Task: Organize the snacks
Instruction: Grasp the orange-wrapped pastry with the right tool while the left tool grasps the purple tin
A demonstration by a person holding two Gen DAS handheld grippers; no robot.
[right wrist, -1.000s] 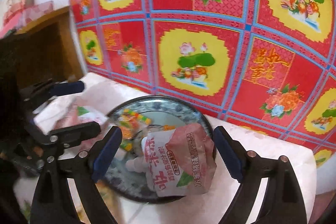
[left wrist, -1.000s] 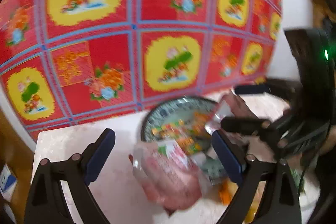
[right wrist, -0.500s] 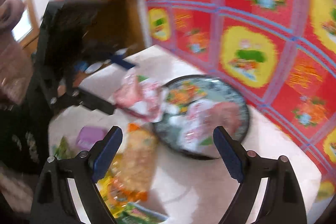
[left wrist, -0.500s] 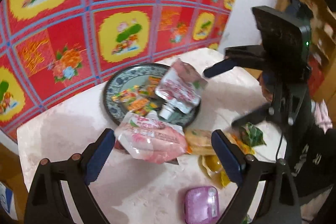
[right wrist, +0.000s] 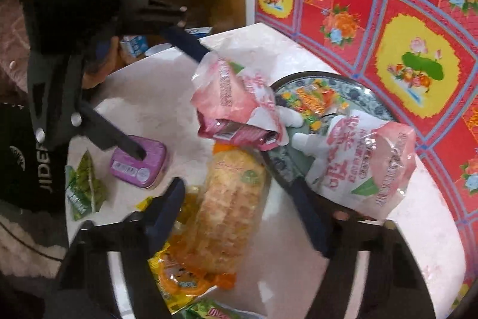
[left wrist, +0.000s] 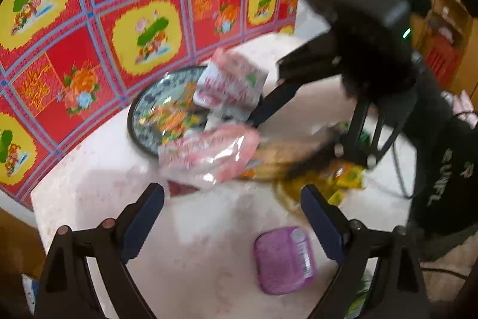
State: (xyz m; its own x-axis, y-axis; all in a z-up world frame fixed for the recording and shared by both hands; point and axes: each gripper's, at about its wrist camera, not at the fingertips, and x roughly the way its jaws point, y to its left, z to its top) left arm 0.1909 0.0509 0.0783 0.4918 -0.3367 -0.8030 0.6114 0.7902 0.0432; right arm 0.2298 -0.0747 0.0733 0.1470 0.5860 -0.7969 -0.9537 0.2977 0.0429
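Two pink spouted pouches [right wrist: 358, 163] with red Chinese writing lay at the round patterned plate [right wrist: 370, 97]. My right gripper [right wrist: 239, 193] was closing around one golden cracker pack [right wrist: 230, 208]; my left gripper [left wrist: 233, 214] stood apart, empty, over the bench [left wrist: 194, 229].

pouch [right wrist: 358, 163] on plate [right wrist: 370, 97], tin [right wrist: 139, 162] apart

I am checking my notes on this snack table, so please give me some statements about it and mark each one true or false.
1. A purple tin lies on the table. True.
2. The plate is empty. False: wrapped candies lie in it.
3. The cracker pack lies between the right gripper's jaws. True; they are closing.
4. The left gripper holds the tin. False: its jaws are open and hold nothing.
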